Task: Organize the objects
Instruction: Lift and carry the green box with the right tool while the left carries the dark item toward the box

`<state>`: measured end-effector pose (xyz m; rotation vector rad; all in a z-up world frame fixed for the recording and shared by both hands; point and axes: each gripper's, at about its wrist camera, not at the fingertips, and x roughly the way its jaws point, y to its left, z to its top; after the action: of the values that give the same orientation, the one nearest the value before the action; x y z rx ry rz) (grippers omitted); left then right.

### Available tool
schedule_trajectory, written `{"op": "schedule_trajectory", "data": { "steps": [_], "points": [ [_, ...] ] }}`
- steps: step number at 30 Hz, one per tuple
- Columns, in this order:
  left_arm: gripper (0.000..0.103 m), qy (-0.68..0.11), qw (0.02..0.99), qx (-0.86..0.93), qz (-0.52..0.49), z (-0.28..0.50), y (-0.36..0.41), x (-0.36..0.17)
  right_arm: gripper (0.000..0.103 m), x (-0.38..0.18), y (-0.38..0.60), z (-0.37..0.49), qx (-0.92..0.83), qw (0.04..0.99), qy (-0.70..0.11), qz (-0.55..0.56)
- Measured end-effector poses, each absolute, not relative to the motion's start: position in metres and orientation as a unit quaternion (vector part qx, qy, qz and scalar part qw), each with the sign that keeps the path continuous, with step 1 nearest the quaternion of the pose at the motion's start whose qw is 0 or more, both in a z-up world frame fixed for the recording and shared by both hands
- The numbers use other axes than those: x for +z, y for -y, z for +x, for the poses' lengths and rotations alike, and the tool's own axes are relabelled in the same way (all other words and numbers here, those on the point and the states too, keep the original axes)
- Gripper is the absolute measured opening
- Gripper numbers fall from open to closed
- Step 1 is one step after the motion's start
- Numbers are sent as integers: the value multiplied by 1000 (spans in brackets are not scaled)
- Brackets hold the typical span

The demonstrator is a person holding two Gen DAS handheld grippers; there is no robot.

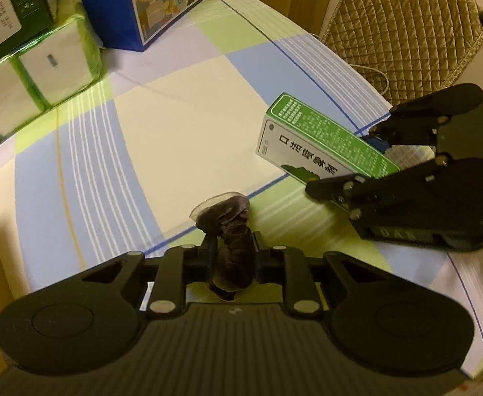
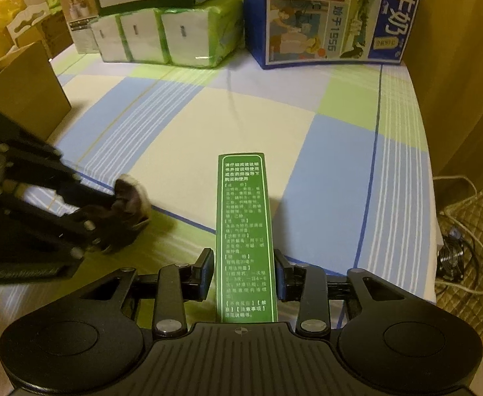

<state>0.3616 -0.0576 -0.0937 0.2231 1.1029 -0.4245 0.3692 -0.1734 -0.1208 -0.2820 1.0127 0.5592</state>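
Left claw (image 1: 230, 250) clamps a dark scrunchie (image 1: 231, 231); right claw (image 2: 243, 277) clamps the green box (image 2: 244, 231).

You work under dim, warm light at a counter (image 2: 274, 125) covered by a checked cloth of blue, green and cream. A wooden wall panel (image 2: 456, 66) rises on your right. Below it, white cables (image 2: 466, 231) lie on a quilted tan covering (image 2: 472, 310), beside a small fan (image 2: 452, 257).

A green-wrapped pack of white tissues (image 2: 172, 39) lies far ahead of the right gripper, touching a tall blue illustrated milk carton (image 2: 327, 16). A brown cardboard box (image 2: 23, 89) stands ahead-left, a quilted tan cushion (image 1: 403, 23) off right.
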Motion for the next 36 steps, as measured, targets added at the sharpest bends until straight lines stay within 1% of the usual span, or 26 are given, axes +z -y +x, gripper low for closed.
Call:
{"op": "schedule_trajectory", "data": {
  "steps": [1,7,13,18,25,30,36],
  "points": [
    [17,-520,825,-197,104,360,57,-92,28,-120,173,369,259,828,-479,-133],
    [17,-518,829,-190,87,341,54,-80,27,-108,178,348,232,832,-490,-116],
    [17,-499,843,-189,67,302,53,-52,27,-76,186,308,211,851,-475,-78],
    [17,-471,860,-189,59,266,52,-19,27,-39,187,260,206,867,-451,-47],
    [17,-422,886,-180,64,195,46,23,27,11,185,184,209,887,-411,3],
    [17,-397,902,-163,55,144,30,45,27,33,178,126,212,897,-386,16],
    [17,-374,916,-138,37,88,-1,58,27,46,166,70,226,901,-371,17]
  ]
}}
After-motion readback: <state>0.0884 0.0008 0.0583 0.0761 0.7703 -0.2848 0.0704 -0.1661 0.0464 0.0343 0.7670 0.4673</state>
